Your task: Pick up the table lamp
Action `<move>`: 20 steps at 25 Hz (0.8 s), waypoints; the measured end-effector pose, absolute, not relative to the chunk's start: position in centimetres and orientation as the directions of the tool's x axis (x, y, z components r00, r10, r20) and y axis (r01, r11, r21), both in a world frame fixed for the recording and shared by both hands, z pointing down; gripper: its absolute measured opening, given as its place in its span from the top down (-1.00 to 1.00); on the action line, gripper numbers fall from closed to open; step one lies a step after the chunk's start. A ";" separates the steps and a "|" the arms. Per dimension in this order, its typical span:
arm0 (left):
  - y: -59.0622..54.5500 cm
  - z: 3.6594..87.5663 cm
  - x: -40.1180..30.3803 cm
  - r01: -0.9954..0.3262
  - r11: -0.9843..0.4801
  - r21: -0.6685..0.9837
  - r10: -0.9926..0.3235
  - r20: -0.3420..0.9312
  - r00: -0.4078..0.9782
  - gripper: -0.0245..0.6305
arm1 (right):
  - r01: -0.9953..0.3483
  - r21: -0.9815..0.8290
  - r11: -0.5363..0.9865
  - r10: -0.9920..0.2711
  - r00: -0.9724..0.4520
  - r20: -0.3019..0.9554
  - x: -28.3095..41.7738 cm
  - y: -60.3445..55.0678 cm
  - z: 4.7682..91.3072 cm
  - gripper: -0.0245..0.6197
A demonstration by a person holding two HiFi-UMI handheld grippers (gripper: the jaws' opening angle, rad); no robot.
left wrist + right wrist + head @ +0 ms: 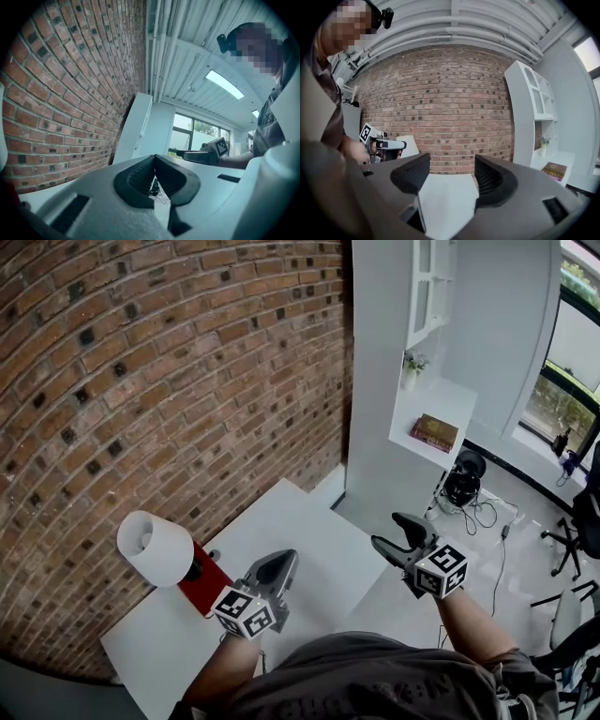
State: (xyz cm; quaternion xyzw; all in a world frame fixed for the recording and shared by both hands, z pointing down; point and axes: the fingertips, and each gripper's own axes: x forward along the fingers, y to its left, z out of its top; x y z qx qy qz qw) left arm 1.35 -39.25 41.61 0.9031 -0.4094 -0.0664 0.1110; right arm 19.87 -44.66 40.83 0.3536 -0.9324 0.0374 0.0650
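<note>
White-shaded table lamp (155, 547) on a red box base stands at the left side of the white table (309, 531), near the red brick wall (169, 381). Left claw (278, 566) is just right of it, jaws together, empty. Right claw (394, 532) is further right, jaws wide apart, empty. White shelf unit (441, 409) with 1 book (434, 432) at far right.

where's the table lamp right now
Head view, lower left: the table lamp stands on the white table by the brick wall, just left of the left gripper.
</note>
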 end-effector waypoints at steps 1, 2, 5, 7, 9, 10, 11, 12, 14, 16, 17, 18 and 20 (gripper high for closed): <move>-39.1 41.7 0.9 -0.734 -0.631 0.253 -0.763 -0.027 0.646 0.91 | -0.656 -0.020 0.754 -0.647 -0.748 0.150 19.4 -44.8 40.9 0.02; -38.9 41.9 0.3 -0.743 -0.620 0.251 -0.772 -0.025 0.635 0.91 | -0.646 -0.017 0.763 -0.637 -0.756 0.152 18.8 -44.9 40.9 0.02; -38.1 42.5 -1.9 -0.777 -0.577 0.253 -0.806 -0.017 0.592 0.91 | -0.605 -0.013 0.796 -0.596 -0.787 0.162 16.5 -45.3 41.0 0.02; -37.5 42.9 -3.8 -0.800 -0.541 0.258 -0.830 -0.010 0.558 0.91 | -0.574 -0.006 0.819 -0.565 -0.808 0.168 14.4 -45.6 41.1 0.02; -36.8 43.5 -5.9 -0.824 -0.505 0.256 -0.853 0.000 0.522 0.91 | -0.542 0.003 0.841 -0.534 -0.828 0.174 12.0 -45.9 41.4 0.02; -36.4 43.8 -6.9 -0.837 -0.485 0.255 -0.864 0.004 0.503 0.91 | -0.523 0.004 0.852 -0.515 -0.839 0.178 10.8 -45.9 41.5 0.02; -35.9 44.0 -8.0 -0.848 -0.465 0.256 -0.876 0.008 0.482 0.91 | -0.502 0.002 0.865 -0.493 -0.850 0.183 9.4 -46.0 41.7 0.02; -35.4 44.3 -9.1 -0.858 -0.443 0.259 -0.887 0.012 0.461 0.91 | -0.478 -0.001 0.878 -0.470 -0.863 0.188 8.0 -45.9 42.0 0.02; -34.5 44.9 -11.4 -0.878 -0.398 0.268 -0.908 0.021 0.418 0.91 | -0.433 0.006 0.901 -0.426 -0.883 0.197 5.0 -46.0 42.5 0.02; -33.5 45.6 -14.0 -0.894 -0.352 0.277 -0.927 0.032 0.374 0.91 | -0.393 0.022 0.919 -0.388 -0.897 0.209 1.9 -46.0 43.3 0.02; -33.0 46.0 -15.2 -0.902 -0.328 0.281 -0.935 0.037 0.352 0.91 | -0.372 0.026 0.928 -0.368 -0.904 0.217 0.3 -45.9 43.8 0.02; -32.5 46.4 -16.5 -0.909 -0.305 0.285 -0.943 0.043 0.330 0.91 | -0.349 0.029 0.937 -0.346 -0.911 0.223 -1.3 -45.8 44.3 0.02; -31.4 47.1 -18.8 -0.921 -0.259 0.291 -0.957 0.054 0.286 0.91 | -0.302 0.035 0.953 -0.301 -0.923 0.237 -4.6 -45.5 45.4 0.02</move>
